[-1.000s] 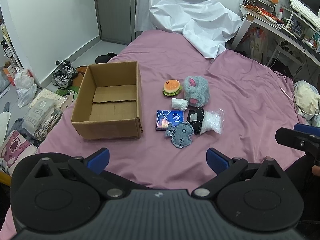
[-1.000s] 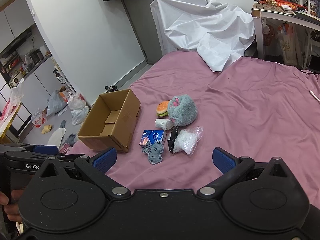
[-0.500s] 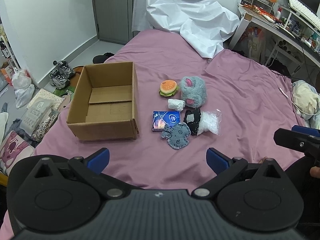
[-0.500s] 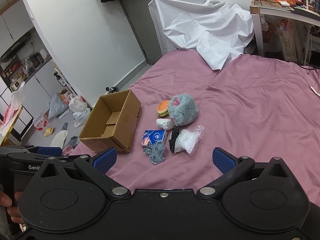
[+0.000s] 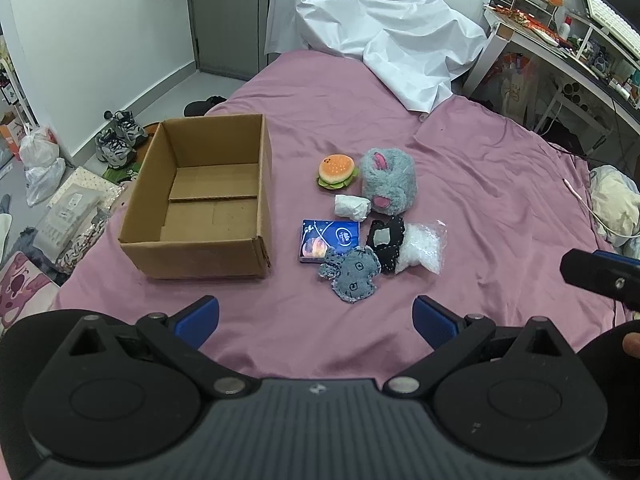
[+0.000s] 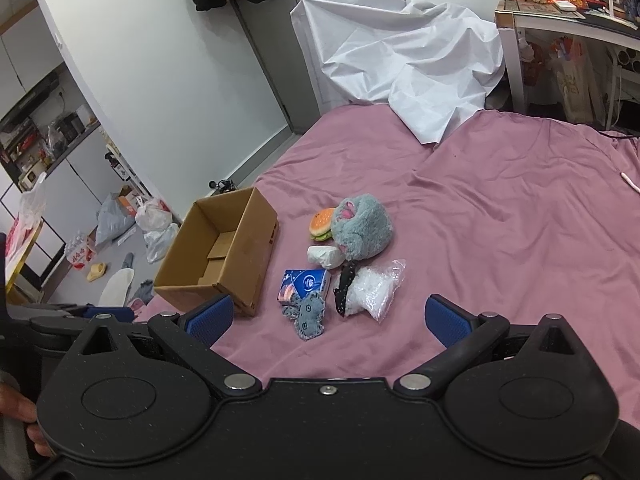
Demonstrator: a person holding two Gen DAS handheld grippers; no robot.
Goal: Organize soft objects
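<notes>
One cardboard box (image 5: 200, 200) sits on the pink bedsheet (image 5: 480, 200), left of the soft items, open side up and nothing visible inside. Its long axis runs near to far in the left wrist view, with the flaps folded flat on the floor of the box.

Seven soft items lie in one tight cluster just right of the box, clear of its wall:
- One burger plush (image 5: 336, 171), far left of the cluster, bun up.
- One grey furry plush (image 5: 389, 186), beside the burger, with pink patches.
- One white wad (image 5: 351, 207), touching the grey plush on its near side.
- One blue tissue pack (image 5: 329, 240), flat, long axis left to right.
- One denim patch toy (image 5: 352, 274), nearest item, overlapping the pack's near corner.
- One black pouch (image 5: 385, 245), long axis near to far.
- One clear bag of white filling (image 5: 420, 247), against the pouch's right side.

Left gripper (image 5: 316, 318): jaws spread wide, holding nothing, above the sheet, near side of the cluster. Right gripper (image 6: 327, 314): jaws likewise spread, holding nothing.
</notes>
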